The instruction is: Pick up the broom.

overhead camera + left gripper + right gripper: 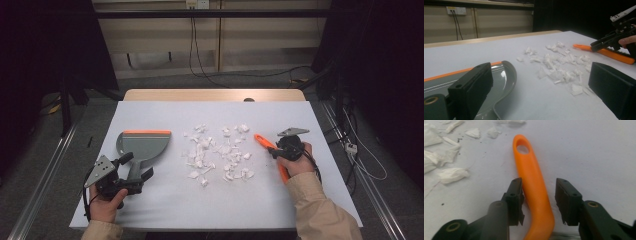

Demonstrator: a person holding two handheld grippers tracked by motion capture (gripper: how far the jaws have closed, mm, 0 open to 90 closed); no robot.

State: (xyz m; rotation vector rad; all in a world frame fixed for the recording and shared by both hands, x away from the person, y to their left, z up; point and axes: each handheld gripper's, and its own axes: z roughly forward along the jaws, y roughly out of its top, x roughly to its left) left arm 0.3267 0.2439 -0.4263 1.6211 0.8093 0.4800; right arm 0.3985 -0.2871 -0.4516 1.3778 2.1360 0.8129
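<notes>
- The right gripper sits low over the orange brush handle, which lies flat on the white table cover at the right edge of the paper mess.
- From the right gripper view, the handle runs up between the two black jaws; the left-hand pad is against its side or just about, while the other pad stands clear with a strip of table showing between (so narrowed around it, not clamped).
- The handle's far end has a hanging hole, pointing toward the scraps.
- The torn white paper scraps are scattered mid-table, between the brush and the dustpan.
- The grey dustpan, orange strip along its lip, lies flat on the left, mouth facing away from the person.
- The left gripper rests by the dustpan's handle end; in the left gripper view its jaws stand wide apart, nothing between them, with the pan just beyond the left-hand jaw.
- Both hands (beige sleeves) hold their grippers near the table's near edge.
</notes>
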